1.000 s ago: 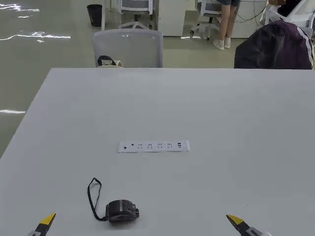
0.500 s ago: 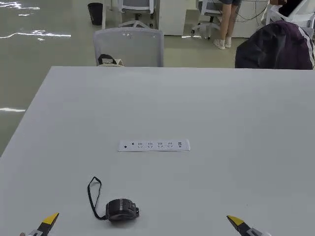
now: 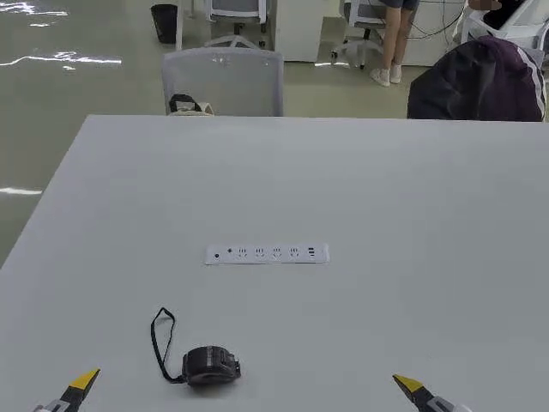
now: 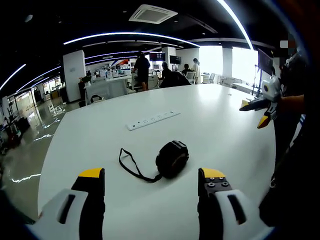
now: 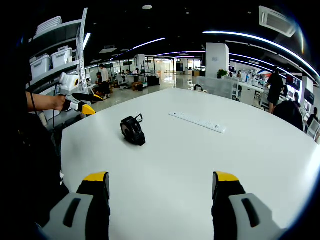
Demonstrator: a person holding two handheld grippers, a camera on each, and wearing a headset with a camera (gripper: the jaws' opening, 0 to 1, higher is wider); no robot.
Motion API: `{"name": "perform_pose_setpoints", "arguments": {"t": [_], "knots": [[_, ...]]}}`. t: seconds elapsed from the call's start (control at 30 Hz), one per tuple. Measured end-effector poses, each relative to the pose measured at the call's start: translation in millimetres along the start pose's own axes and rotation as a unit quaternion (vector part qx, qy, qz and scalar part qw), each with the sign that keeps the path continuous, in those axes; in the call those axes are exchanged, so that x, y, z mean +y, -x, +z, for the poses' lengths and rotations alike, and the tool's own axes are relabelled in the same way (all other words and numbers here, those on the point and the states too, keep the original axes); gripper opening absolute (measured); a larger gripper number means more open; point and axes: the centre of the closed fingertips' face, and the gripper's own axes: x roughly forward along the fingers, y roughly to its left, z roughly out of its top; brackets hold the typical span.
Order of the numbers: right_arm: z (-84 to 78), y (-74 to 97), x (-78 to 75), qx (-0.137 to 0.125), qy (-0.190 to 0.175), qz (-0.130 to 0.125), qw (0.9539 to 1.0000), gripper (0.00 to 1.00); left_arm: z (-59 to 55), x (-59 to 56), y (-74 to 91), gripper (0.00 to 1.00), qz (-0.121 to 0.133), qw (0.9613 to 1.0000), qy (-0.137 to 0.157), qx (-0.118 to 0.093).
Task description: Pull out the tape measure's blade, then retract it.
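Currently the tape measure (image 3: 211, 365) lies on the white table (image 3: 386, 172), on the operator's side of the power strip (image 3: 267, 254) and slightly left of it, well apart, with its black wrist strap (image 3: 161, 339) looped to the left. Left gripper (image 4: 152, 174): jaws spread wide, gripping nothing, near-left of the power strip. Right gripper (image 5: 162, 176): jaws likewise released and empty, near-right of the power strip
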Motion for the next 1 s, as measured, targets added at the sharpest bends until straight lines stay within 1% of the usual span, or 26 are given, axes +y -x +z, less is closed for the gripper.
{"name": "perform_pose_setpoints", "arguments": {"t": [0.03, 0.1, 0.2, 0.33, 0.43, 0.53, 0.7, 0.77, 0.83, 0.9, 0.97, 1.0], "knots": [[0.9, 0.1, 0.6, -0.001, 0.001, 0.001, 1.0000, 0.86, 0.3, -0.5, 0.1, 0.73, -0.001, 1.0000, 0.001, 0.000], [2.6, 0.2, 1.3, -0.004, 0.002, 0.001, 1.0000, 0.86, 2.3, 2.1, 0.5, 0.73, 0.004, 1.0000, -0.004, -0.008], [3.3, -0.4, 1.5, -0.006, 0.003, 0.003, 1.0000, 0.86, 5.4, 2.5, 1.6, 0.72, 0.004, 0.9999, 0.007, -0.014], [4.8, -0.9, 1.7, -0.008, 0.002, 0.004, 1.0000, 0.86, 4.1, 1.9, 2.0, 0.70, 0.000, 0.9998, 0.019, -0.011], [6.6, -0.5, 1.8, -0.013, -0.003, 0.006, 0.9999, 0.87, 5.3, -1.0, 3.0, 0.71, -0.004, 0.9996, 0.027, -0.011], [8.4, 0.3, 1.8, -0.017, -0.008, 0.008, 0.9998, 0.88, 7.1, -5.3, 3.4, 0.76, -0.015, 0.9991, 0.038, -0.013], [9.6, 1.0, 0.6, -0.022, -0.015, 0.007, 0.9996, 0.91, 11.7, -13.4, 3.3, 0.86, -0.028, 0.9988, 0.037, -0.014], [9.2, 1.3, 0.2, -0.021, -0.015, 0.007, 0.9997, 0.91, 15.4, -19.3, 3.2, 0.91, -0.037, 0.9984, 0.039, -0.018], [9.0, 1.5, 0.1, -0.021, -0.016, 0.006, 0.9996, 0.92, 17.4, -25.6, 3.3, 0.95, -0.047, 0.9981, 0.037, -0.014], [7.3, 1.2, -0.1, -0.019, -0.016, 0.008, 0.9997, 0.92, 14.9, -28.7, 2.8, 0.97, -0.053, 0.9981, 0.029, -0.010], [8.3, 1.5, 1.1, -0.019, -0.016, 0.010, 0.9997, 0.92, 12.9, -29.5, 2.8, 0.98, -0.055, 0.9982, 0.025, -0.006], [8.7, 1.6, 1.2, -0.019, -0.016, 0.009, 0.9997, 0.92, 10.8, -27.9, 2.5, 0.99, -0.055, 0.9981, 0.026, -0.005]]}}
